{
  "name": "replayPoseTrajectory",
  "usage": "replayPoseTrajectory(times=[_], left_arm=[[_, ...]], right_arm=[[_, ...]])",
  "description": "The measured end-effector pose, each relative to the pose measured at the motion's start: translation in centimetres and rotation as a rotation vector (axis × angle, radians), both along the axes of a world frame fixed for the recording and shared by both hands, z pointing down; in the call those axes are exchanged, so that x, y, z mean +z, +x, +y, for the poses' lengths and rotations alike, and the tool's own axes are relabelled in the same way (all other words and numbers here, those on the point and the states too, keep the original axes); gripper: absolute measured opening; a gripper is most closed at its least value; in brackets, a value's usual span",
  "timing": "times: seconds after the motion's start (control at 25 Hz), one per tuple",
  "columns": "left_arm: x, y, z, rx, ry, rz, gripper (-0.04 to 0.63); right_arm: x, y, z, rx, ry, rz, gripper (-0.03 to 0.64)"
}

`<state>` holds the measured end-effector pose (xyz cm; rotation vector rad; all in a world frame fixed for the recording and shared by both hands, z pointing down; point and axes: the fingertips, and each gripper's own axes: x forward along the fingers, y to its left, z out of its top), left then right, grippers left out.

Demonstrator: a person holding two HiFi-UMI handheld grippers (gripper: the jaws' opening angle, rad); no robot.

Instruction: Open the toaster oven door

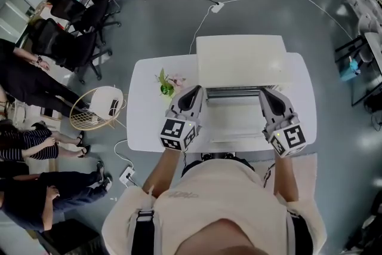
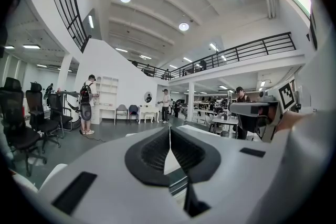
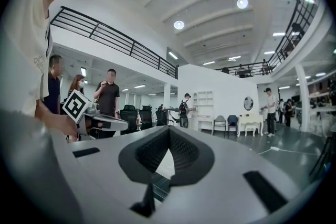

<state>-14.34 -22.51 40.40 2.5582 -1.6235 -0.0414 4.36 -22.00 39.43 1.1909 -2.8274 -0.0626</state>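
Head view, left to right:

- Far left: people sitting on the grey floor, with a row of black office chairs behind them.
- A round wicker basket sits just beside the table's left edge. A white power strip lies on the floor near it.
- The white table is in the middle. A small green plant stands on it, just left of the left gripper.
- The left gripper points away from the person, marker cube nearest the body. In its own view the jaws are pressed together at the tips with nothing pinched. That camera tilts up at the ceiling, and only a white sliver shows under the tips.
- The toaster oven is a cream box at the far side of the table, centred. A grey metal strip runs along its front edge.
- Each gripper tip sits at one end of the strip. Contact can't be judged from above.
- A pale flat panel lies in front of the strip, between the grippers (folded-down door or bare table, can't tell).
- The right gripper mirrors the left. Its own view shows the jaws closed tip to tip, holding nothing.
- Far right: a white cable on the floor and a blue object by a dark stand.
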Motion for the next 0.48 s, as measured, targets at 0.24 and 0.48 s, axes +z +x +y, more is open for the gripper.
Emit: replayPoseTrajectory(times=[0.24, 0.48], left_arm=[[0.58, -0.15, 0.43, -0.007, -0.016, -0.001, 0.021], [0.66, -0.39, 0.3, -0.015, -0.021, 0.006, 0.021]], right_arm=[[0.47, -0.19, 0.28, -0.007, -0.008, 0.01, 0.006], [0.42, -0.22, 0.04, -0.011, -0.006, 0.009, 0.006]])
